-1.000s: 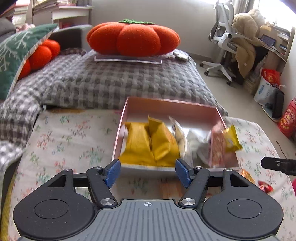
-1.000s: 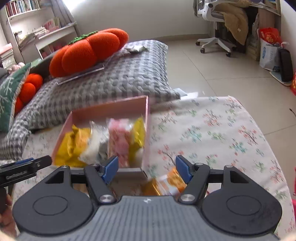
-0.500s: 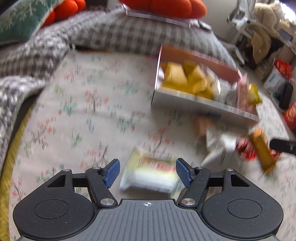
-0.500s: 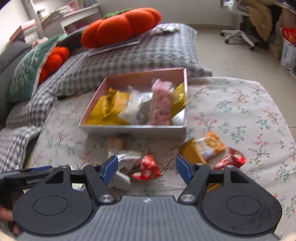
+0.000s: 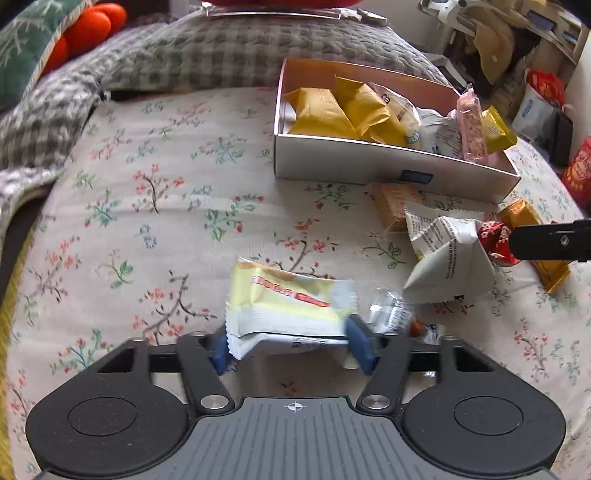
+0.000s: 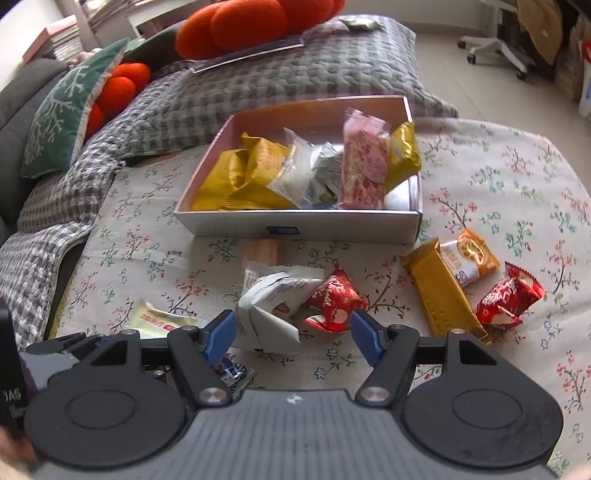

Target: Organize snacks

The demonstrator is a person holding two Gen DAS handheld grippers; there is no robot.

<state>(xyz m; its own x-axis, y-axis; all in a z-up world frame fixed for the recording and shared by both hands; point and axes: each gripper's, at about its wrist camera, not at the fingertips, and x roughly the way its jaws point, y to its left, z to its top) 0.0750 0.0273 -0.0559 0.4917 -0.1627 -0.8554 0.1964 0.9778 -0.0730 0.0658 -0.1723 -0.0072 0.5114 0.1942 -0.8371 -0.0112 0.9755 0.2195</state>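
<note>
Between the blue pads of the left gripper [image 5: 289, 349] a yellow and white snack pack [image 5: 288, 308] is seen, lying on the flowered cloth [image 5: 147, 206]. The jaws are closing on it, about half open, and the pads look to be just touching its two ends; a firm hold cannot be told. Just to the right of that pack a small silver wrapper [image 5: 391, 314] is found.

At the right gripper [image 6: 291, 334] the jaws are kept about half open and nothing is held. A white pack [image 6: 273, 299] and a red pack [image 6: 334, 301] are seen just past the pads, on the cloth, not touched. Off to the right a gold bar [image 6: 441, 291], an orange pack [image 6: 469, 256] and a second red pack [image 6: 508, 297] are laid close together.

Farther back a small tan biscuit pack [image 6: 263, 252] is seen beside the near wall of the box [image 6: 295, 223]. The box is open on top and is filled with yellow bags [image 6: 243, 173], clear and white packs and a pink pack [image 6: 365, 164] standing up. Behind the box a grey checked blanket [image 6: 280, 85] and orange cushions [image 6: 251, 22] are seen.
</note>
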